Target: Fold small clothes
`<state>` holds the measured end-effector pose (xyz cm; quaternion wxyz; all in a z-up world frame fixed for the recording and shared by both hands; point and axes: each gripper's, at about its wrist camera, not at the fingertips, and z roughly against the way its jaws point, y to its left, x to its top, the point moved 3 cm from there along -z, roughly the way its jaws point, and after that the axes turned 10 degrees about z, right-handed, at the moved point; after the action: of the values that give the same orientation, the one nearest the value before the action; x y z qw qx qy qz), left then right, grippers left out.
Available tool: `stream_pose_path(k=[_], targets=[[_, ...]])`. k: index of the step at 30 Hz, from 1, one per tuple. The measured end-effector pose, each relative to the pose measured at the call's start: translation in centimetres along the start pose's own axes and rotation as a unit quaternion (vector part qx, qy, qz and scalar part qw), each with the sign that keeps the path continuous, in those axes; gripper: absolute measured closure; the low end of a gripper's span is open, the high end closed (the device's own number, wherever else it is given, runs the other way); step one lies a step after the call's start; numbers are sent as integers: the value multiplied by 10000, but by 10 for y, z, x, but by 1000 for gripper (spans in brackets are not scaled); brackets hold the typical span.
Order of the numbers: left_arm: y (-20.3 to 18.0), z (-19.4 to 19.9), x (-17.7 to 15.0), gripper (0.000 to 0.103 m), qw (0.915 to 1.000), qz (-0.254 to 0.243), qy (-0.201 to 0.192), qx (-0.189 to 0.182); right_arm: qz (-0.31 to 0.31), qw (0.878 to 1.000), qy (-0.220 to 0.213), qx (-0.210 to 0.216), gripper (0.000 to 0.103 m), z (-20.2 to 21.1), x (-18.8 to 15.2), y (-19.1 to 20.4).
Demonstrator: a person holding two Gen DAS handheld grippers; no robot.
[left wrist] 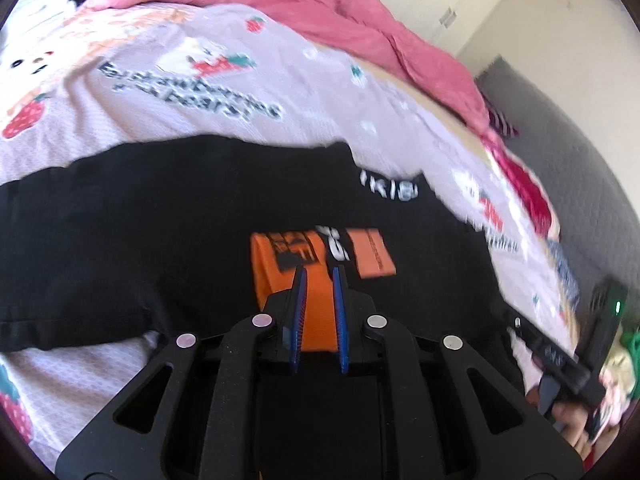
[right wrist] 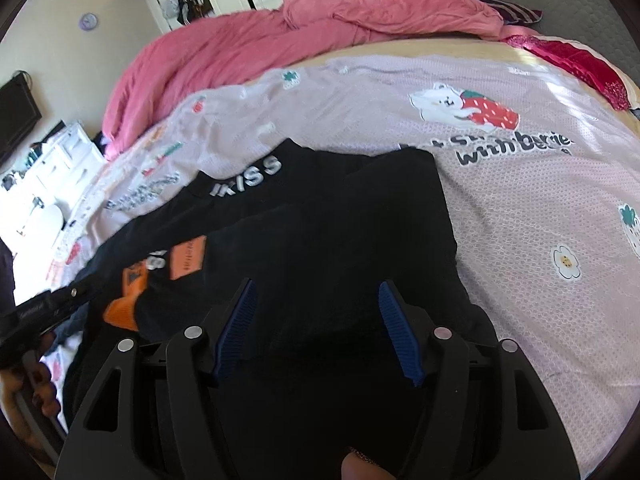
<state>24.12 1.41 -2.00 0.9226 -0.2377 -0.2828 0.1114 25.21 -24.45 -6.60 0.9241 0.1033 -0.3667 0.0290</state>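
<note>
Nearest in the left wrist view, the left gripper (left wrist: 319, 272) is sitting with its blue pads drawn close, and a strip of orange fabric (left wrist: 316, 316) is showing in the narrow gap between them; it is reading as pinched on that orange panel of the black shirt (left wrist: 160, 232), though motion blur is making the contact itself hard to confirm. In the right wrist view, the right gripper (right wrist: 316, 292) is hovering with its jaws standing wide apart over dark cloth, and nothing is being held between them. The shirt is lying on the pale printed bedspread (right wrist: 520, 220), near the close edge of the bed, and is occupying the near middle of both views. Part of it is appearing doubled over: the right wrist view is showing one dark layer overlapping another on the right side, while the collar lettering (right wrist: 248, 178) and the orange patches (right wrist: 188, 258) are still showing on the left. Judged from this, the folding is under way but incomplete; the left portion is appearing unfolded and a final tidy stack is not yet formed. The fabric is looking soft, matte and lightly creased. Farther off, a pink duvet (right wrist: 280, 40) is lying bunched along the far side of the bed.
</note>
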Motion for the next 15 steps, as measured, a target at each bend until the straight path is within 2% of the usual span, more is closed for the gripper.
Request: stream_pose_path(k=[1,3,5,8,9,11,15], targets=[[-1,-4,-3,96,10000,-55,60,41,-25,9999,92,-55,40,-4,-1,-2],[-2,-19,-12,85,9988,-206,326,318,-208,9991,361,-47,39,-15,-8,-10],[3,-30,-17,85,9971,-237,490,540,-342,9979,553,0,39,-23,-14,-14],[6,-26,-15,83,9980,-134,453,425,-369,9982,464,5,38,-18,-15,-12],[7,-22,-15,76,9983,-134,401,402,-375,9984,409,39,34,-14,-14,-11],[9,-14,-15,72,9986,-140,280,422,-443,9985,244,189,31,-5,-13,-8],[14,-2,-13,72,9991,-84,155,384,-274,9992,62,273,30,10,-14,3]])
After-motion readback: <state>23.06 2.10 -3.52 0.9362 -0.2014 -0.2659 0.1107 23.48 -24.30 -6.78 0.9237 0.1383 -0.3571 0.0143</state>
